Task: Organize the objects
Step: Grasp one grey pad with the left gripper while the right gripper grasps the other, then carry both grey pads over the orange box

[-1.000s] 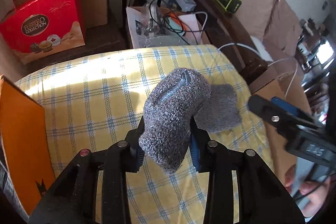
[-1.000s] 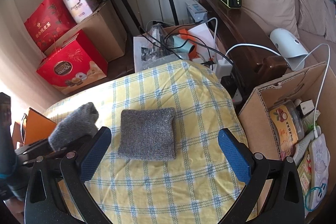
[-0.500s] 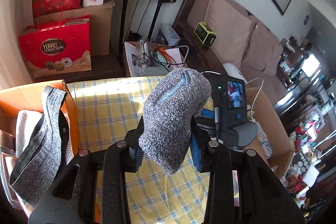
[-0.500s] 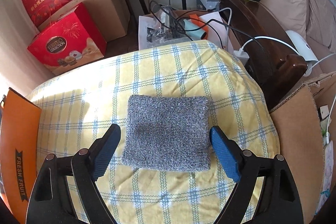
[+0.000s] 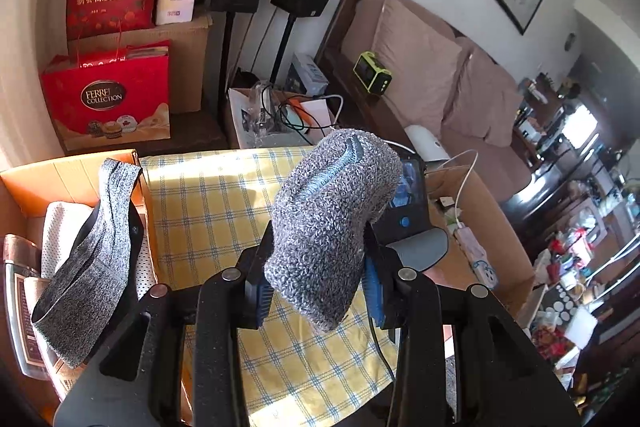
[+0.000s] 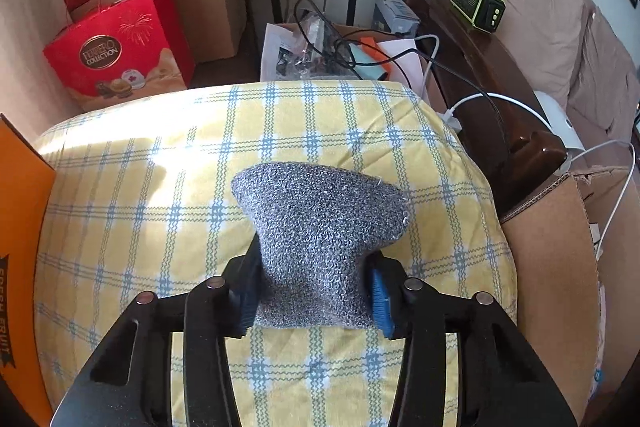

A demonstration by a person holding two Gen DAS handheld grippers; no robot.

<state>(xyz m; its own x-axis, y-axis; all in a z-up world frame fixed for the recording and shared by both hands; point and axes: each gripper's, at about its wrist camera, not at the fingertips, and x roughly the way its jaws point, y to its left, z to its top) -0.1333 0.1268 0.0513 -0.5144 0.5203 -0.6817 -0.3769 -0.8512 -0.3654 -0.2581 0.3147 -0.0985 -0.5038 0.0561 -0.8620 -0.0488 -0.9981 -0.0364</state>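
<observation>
Sock [image 5: 328,223] in left tool [image 5: 318,293] (right tool [image 6: 312,291]: folded cloth [image 6: 320,227]).

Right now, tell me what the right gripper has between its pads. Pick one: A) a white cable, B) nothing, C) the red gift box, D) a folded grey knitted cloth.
D: the right gripper has just closed on the grey knitted cloth, bunching it up off the yellow checked cover.

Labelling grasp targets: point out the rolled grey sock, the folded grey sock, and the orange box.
rolled grey sock [image 5: 332,223]: left wrist view, middle of its knit body, above the pads.
folded grey sock [image 6: 320,227]: right wrist view, centre of its pinched fabric.
orange box [image 5: 76,167]: left wrist view, inner back wall.
</observation>
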